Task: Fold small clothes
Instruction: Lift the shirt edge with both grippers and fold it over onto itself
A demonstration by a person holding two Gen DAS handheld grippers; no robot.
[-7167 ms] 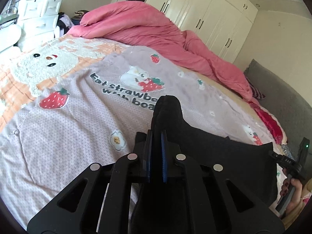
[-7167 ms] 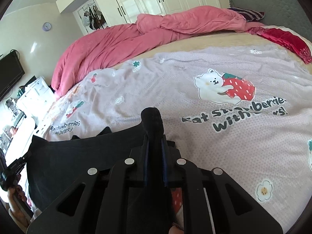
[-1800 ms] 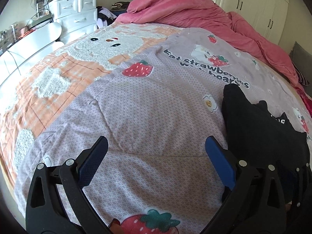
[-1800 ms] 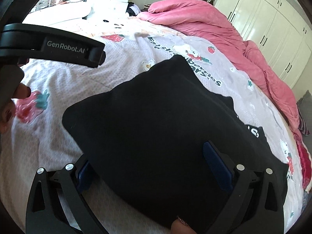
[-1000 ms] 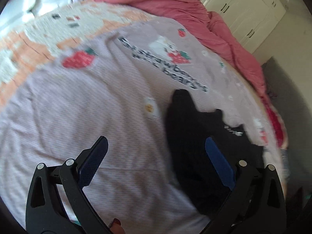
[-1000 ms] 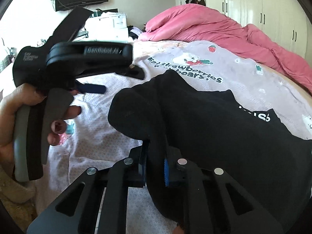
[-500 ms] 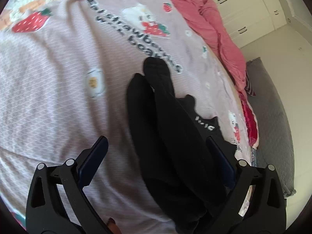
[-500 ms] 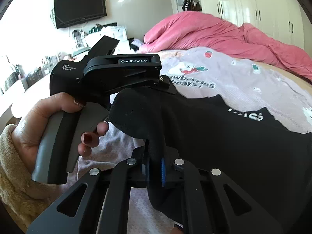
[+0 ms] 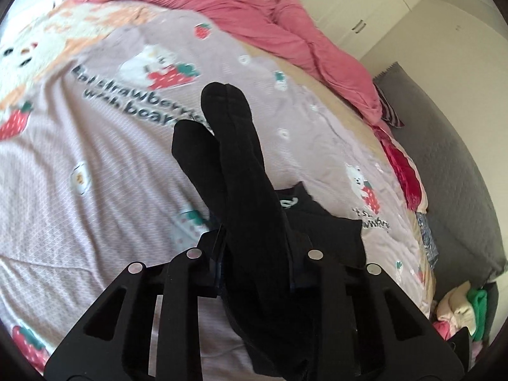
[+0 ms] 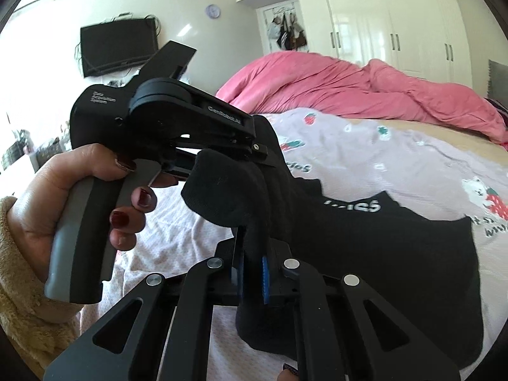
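A small black garment (image 9: pixel 241 171) with white lettering (image 10: pixel 352 204) is lifted off the lilac strawberry-bear bedspread (image 9: pixel 95 165). My left gripper (image 9: pixel 254 254) is shut on a bunched fold of it; two rounded folds stick up past the jaws. My right gripper (image 10: pixel 250 263) is shut on another fold of the same garment (image 10: pixel 381 254), blue pads (image 10: pixel 265 270) pressed against the cloth. In the right wrist view the left gripper's black body (image 10: pixel 165 120) sits just left of and above mine, held by a hand (image 10: pixel 79 197). The rest of the garment trails to the right over the bed.
A heaped pink duvet (image 9: pixel 254 16) lies along the far side of the bed. White wardrobes (image 10: pixel 397 22) and a wall TV (image 10: pixel 119 46) stand behind. A grey headboard (image 9: pixel 451 158) and a pile of clothes (image 9: pixel 460 311) are at the right.
My left gripper has shut on the black garment's fold; half a second ago it was open around it. Both grippers have risen, lifting the cloth. The right gripper stays shut on it.
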